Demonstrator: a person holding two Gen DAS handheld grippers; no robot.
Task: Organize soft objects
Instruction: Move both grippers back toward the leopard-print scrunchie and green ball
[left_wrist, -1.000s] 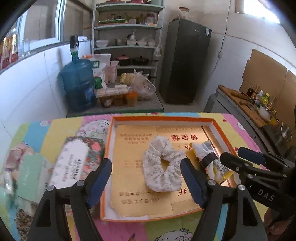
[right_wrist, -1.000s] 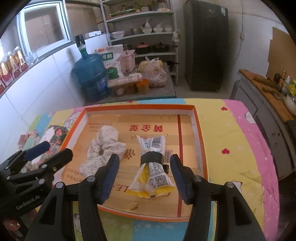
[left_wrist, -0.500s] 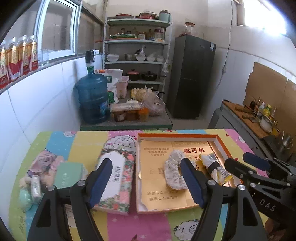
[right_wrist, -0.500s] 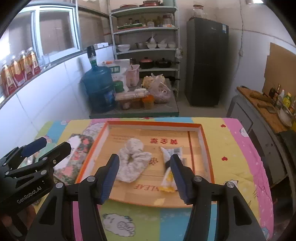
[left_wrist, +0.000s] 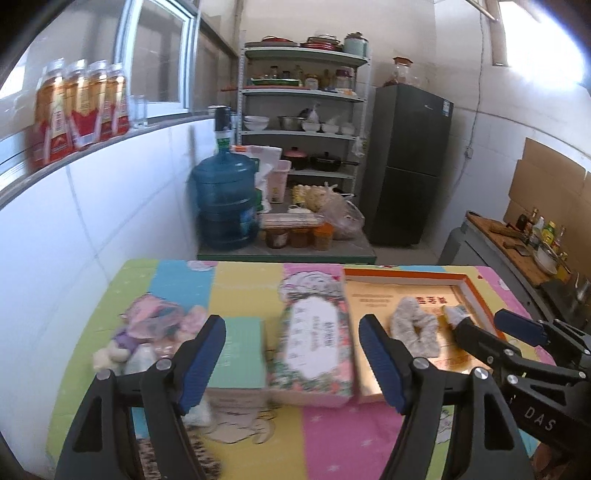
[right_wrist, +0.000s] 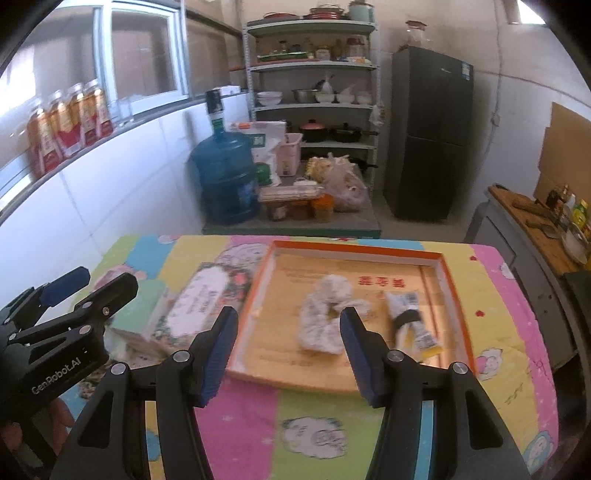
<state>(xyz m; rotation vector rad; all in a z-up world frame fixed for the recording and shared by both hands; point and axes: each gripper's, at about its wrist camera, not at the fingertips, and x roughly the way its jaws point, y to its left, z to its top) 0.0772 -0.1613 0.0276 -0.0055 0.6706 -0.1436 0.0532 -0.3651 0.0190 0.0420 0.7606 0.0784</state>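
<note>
An orange-rimmed tray (right_wrist: 454, 295) lies on the colourful table. In it are a white floral scrunchie (right_wrist: 325, 317) and a yellow-white soft tube with a black band (right_wrist: 410, 321). Both also show in the left wrist view: the scrunchie (left_wrist: 413, 325) and the tray (left_wrist: 476, 291). Left of the tray lie a floral tissue pack (left_wrist: 314, 347), a mint green pack (left_wrist: 240, 354) and small plush toys (left_wrist: 147, 332). My left gripper (left_wrist: 291, 362) is open and empty above the packs. My right gripper (right_wrist: 288, 350) is open and empty above the tray's front left edge.
A white tiled wall runs along the table's left side. Behind the table stand a blue water jug (left_wrist: 225, 199), a low stand with jars and bags (left_wrist: 303, 229), a shelf rack (left_wrist: 306, 110) and a dark fridge (left_wrist: 406, 162). A counter (left_wrist: 517, 240) is on the right.
Both grippers have pulled back and up from the tray and swung left. The scrunchie and tube stay in the tray. The packs and plush toys on the left have come into view.
</note>
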